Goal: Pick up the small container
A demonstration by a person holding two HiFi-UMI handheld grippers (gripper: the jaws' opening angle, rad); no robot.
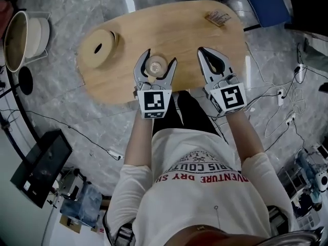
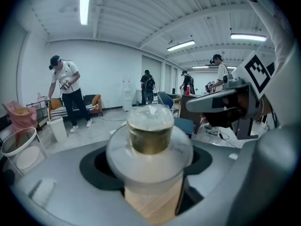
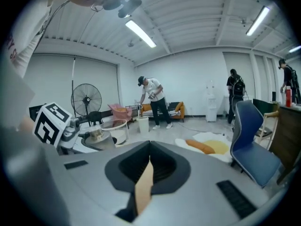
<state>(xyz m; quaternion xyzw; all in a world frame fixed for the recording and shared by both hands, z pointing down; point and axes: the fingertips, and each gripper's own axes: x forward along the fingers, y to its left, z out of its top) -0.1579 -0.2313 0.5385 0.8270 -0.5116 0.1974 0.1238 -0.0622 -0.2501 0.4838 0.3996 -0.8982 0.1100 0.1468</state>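
The small container (image 1: 156, 64) is a clear jar with a gold band and a wide see-through lid, and it stands near the front edge of the wooden table (image 1: 195, 29). My left gripper (image 1: 160, 57) has one jaw on each side of it and both press against it. In the left gripper view the small container (image 2: 149, 131) fills the gap between the jaws, with wood showing beneath it. My right gripper (image 1: 204, 53) hovers over the table just to the right, its jaws together with nothing between them. In the right gripper view only a thin strip of wood shows between its jaws (image 3: 148, 168).
A round wooden ring with a hole (image 1: 98, 47) lies at the table's left, and a small brown item (image 1: 218, 18) at its far right. On the floor are a white bucket (image 1: 23, 37), a blue chair (image 1: 264, 4), a black box (image 1: 41, 168) and cables at the right. People stand across the room.
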